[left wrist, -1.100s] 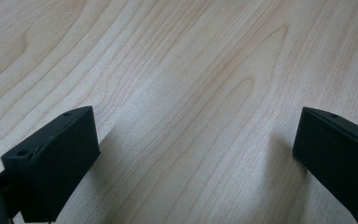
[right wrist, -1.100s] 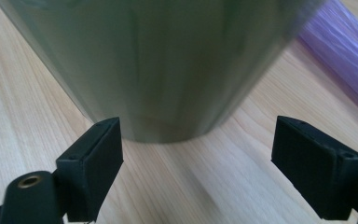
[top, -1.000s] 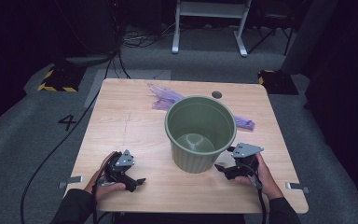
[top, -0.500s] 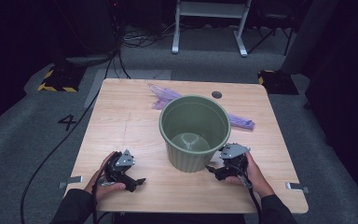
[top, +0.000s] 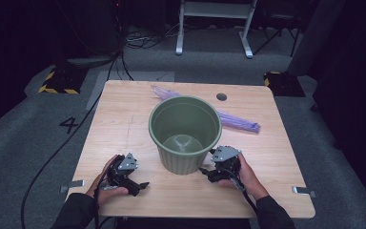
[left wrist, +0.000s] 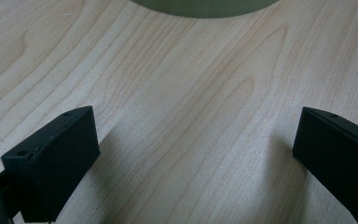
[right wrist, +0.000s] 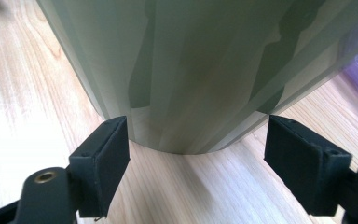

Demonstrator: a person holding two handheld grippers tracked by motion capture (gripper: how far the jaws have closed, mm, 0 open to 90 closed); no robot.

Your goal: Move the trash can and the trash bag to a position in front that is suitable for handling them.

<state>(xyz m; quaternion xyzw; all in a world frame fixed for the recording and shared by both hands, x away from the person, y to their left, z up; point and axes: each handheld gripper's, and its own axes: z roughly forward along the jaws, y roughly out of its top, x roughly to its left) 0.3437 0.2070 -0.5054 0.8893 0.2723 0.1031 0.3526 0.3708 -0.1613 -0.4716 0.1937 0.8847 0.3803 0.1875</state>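
Green bin (top: 185, 133) fronts the right hand-held gripper (top: 208, 172), released wide; purple bags (top: 238, 121) lie behind it.

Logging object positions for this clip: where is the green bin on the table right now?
In the high view the green bin stands upright near the table's middle, just ahead of the right gripper, with the purple bag lying behind it.

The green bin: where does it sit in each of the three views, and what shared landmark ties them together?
High view: the green bin stands mid-table, between the two grippers.
Left gripper view: its base shows at the top edge, centre.
Right gripper view: its wall fills the upper picture, just beyond the open jaws.
Shared landmark: the light wooden table.
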